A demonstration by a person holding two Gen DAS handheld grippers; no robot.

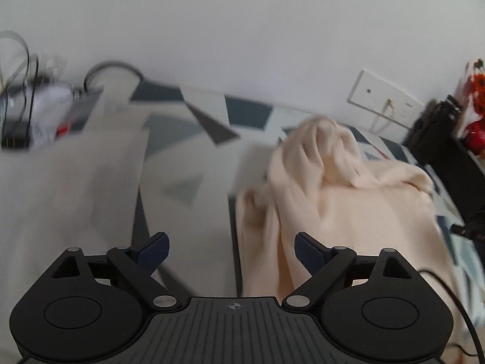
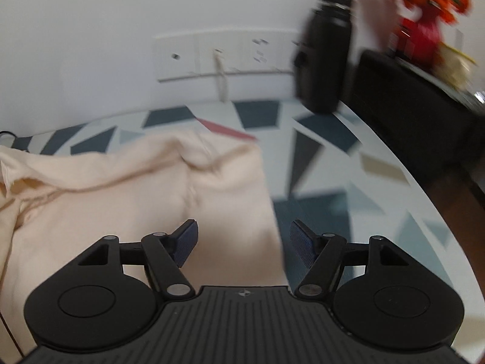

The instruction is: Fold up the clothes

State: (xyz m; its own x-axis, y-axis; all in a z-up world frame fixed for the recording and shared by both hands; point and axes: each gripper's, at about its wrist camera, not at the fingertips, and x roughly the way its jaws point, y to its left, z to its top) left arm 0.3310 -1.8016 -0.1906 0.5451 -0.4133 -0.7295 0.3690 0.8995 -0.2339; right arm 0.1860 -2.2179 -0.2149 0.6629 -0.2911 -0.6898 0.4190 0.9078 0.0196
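Here the cream garment (image 1: 333, 200) lies rumpled, long axis running away from both wide-set grippers.

A plain white wall (image 2: 121, 30) closes off the back of the scene in both views. Low on it sits a white socket panel (image 2: 224, 56) with a pale cable (image 2: 221, 82) hanging from it. The worktop (image 2: 333, 182) wears a white covering printed with dark blue, grey and red angular patches, and its edge curves away on the right. A dark cabinet (image 2: 424, 115) stands beside that edge, carrying blurred red and orange ornaments (image 2: 424, 6). A black cylindrical bottle (image 2: 326, 54) stands near the wall. Light is soft and even.
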